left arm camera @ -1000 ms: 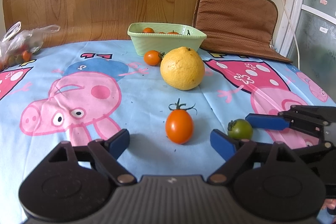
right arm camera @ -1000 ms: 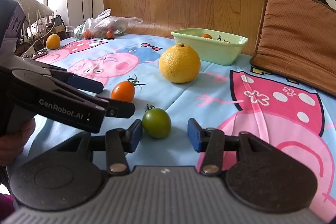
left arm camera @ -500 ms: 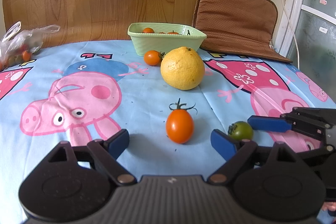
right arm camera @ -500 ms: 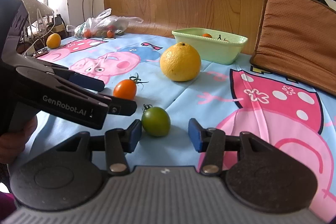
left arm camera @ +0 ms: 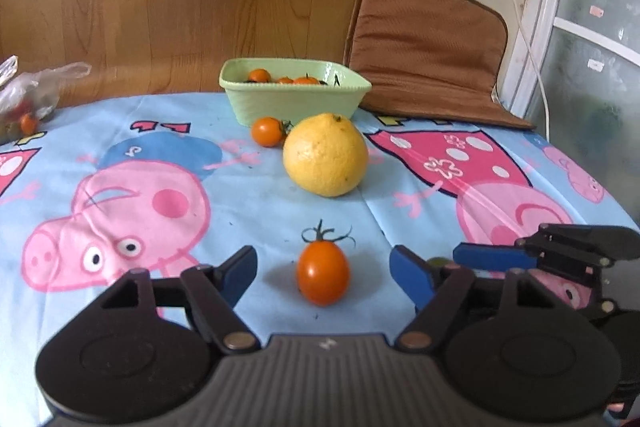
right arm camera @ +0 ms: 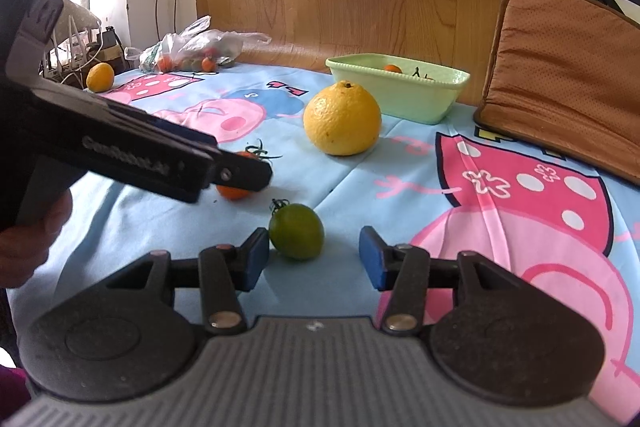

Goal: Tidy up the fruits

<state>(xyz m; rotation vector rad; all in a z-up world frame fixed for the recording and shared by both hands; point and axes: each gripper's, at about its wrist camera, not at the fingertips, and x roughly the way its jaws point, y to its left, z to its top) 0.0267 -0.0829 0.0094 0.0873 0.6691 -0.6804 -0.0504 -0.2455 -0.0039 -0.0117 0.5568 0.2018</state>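
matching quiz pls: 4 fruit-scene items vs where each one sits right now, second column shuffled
Items:
1. green tomato
2. oval orange tomato
3. yellow citrus
4. green dish

Places:
A. at the table's far edge, by the brown cushion
B. between the open right hand-held gripper fingers
C. mid-table, in front of the dish
D. between the open left hand-held gripper fingers

Pairs: 1-B, 2-D, 3-C, 4-A

place: home dining area | cartoon-pig tablecloth | seat cushion | fruit bowl
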